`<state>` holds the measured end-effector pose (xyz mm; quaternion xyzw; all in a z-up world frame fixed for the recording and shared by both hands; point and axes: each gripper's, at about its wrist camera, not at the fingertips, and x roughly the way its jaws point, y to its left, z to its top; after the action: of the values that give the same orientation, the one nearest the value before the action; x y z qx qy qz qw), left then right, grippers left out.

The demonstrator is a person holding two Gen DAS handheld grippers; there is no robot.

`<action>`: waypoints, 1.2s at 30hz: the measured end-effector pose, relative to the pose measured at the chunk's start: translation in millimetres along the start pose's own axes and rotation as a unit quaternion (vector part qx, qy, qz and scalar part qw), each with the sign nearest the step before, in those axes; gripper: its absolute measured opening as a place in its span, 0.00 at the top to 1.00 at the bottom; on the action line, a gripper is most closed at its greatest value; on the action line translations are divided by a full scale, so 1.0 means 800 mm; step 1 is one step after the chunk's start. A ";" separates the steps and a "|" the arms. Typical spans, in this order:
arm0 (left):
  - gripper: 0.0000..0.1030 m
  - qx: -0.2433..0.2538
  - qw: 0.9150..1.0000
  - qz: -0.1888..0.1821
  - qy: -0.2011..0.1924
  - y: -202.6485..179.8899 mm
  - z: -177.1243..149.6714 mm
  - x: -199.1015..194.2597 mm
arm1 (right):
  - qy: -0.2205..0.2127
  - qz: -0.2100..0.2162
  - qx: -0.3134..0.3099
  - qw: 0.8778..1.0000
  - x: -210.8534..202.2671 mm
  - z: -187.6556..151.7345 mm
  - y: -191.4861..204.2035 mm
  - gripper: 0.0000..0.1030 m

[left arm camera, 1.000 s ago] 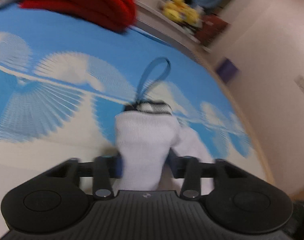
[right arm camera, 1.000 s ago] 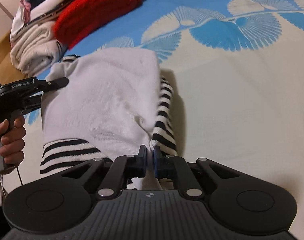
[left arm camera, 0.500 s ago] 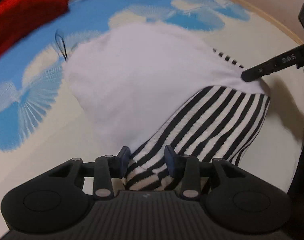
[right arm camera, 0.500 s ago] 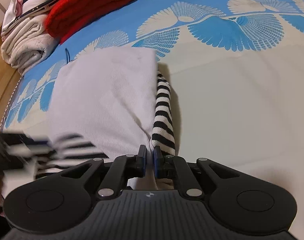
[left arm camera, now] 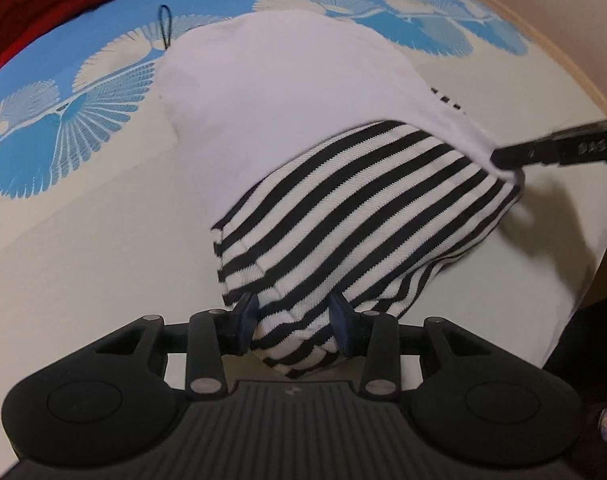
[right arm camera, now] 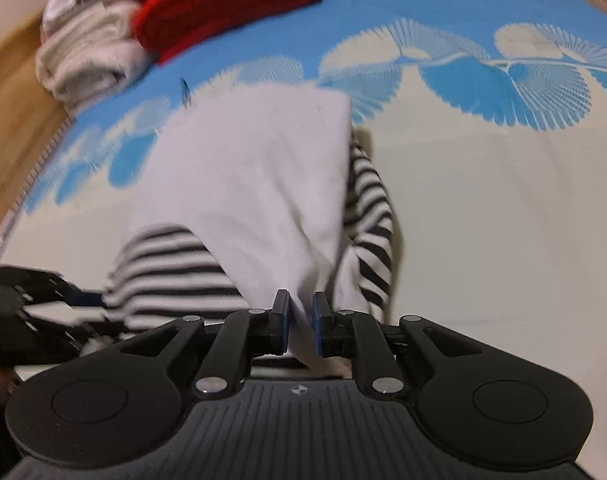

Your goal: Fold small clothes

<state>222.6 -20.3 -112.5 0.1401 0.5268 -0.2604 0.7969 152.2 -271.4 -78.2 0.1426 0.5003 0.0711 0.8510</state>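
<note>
A small garment (left arm camera: 287,92) lies on a cloth (left arm camera: 83,248) printed with blue and white fan shapes on a cream ground. The garment has a plain white body and black-and-white striped parts. In the left wrist view the white body spreads away from the camera, and a striped sleeve (left arm camera: 355,216) is folded over its near edge, its stripes running on a slant. In the right wrist view the white panel lies uppermost, with stripes showing at its lower left and along its right edge (right arm camera: 369,216). A thin dark loop (left arm camera: 165,24) sticks out at the far corner of the garment.

The left gripper (left arm camera: 293,320) stands partly open, and a bunched striped fold fills the gap between its blue pads, which press on it from both sides. The right gripper (right arm camera: 300,322) holds a narrow gap; its jaws are opening, with a thin fold of white fabric between them, and the left pad stands clear of the fold. In the left wrist view one dark finger (left arm camera: 559,150) of the right gripper reaches the garment's right corner, where white fabric meets the stripes.

At the cloth's far edge lie a red knit (right arm camera: 227,0) and, beside it, a pile of pale folded clothes (right arm camera: 87,60). A wooden floor (right arm camera: 11,92) shows beyond the cloth. Both views are blurred in places.
</note>
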 end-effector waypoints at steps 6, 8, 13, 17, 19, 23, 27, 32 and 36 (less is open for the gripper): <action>0.57 -0.051 0.998 -0.030 -0.031 0.012 0.002 -0.029 | 0.007 -0.022 0.022 0.999 0.000 -0.003 -0.011 0.97; 0.48 -0.045 0.999 0.004 0.024 0.013 -0.002 -0.003 | 0.014 -0.019 0.023 0.999 0.001 -0.004 -0.012 0.97; 0.27 -0.071 0.996 0.041 -0.030 0.007 0.001 -0.039 | 0.015 -0.051 -0.007 0.999 -0.003 -0.004 0.000 0.95; 0.07 -0.120 0.982 0.081 -0.119 -0.007 -0.012 -0.102 | -0.053 -0.105 -0.050 0.992 -0.049 -0.004 0.026 0.37; 0.00 -0.127 0.972 0.109 -0.163 -0.020 -0.020 -0.129 | -0.091 -0.128 -0.062 0.986 -0.078 -0.007 0.040 0.23; 0.00 -0.130 0.958 0.135 -0.218 -0.057 -0.038 -0.173 | -0.136 -0.140 -0.069 0.978 -0.131 -0.025 0.070 0.11; 0.00 -0.154 0.948 0.145 -0.239 -0.095 -0.069 -0.205 | -0.177 -0.137 -0.076 0.972 -0.170 -0.058 0.097 0.06; 0.00 -0.178 0.943 0.161 -0.232 -0.130 -0.121 -0.206 | -0.204 -0.138 -0.067 0.967 -0.187 -0.109 0.118 0.04; 0.00 -0.182 0.954 0.157 -0.181 -0.137 -0.132 -0.190 | -0.211 -0.136 -0.057 0.966 -0.187 -0.140 0.135 0.04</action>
<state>33.2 -17.3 -11.0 0.0239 0.3838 -0.0527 0.9216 -16.2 -189.4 28.8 0.0365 0.3195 -0.0485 0.9456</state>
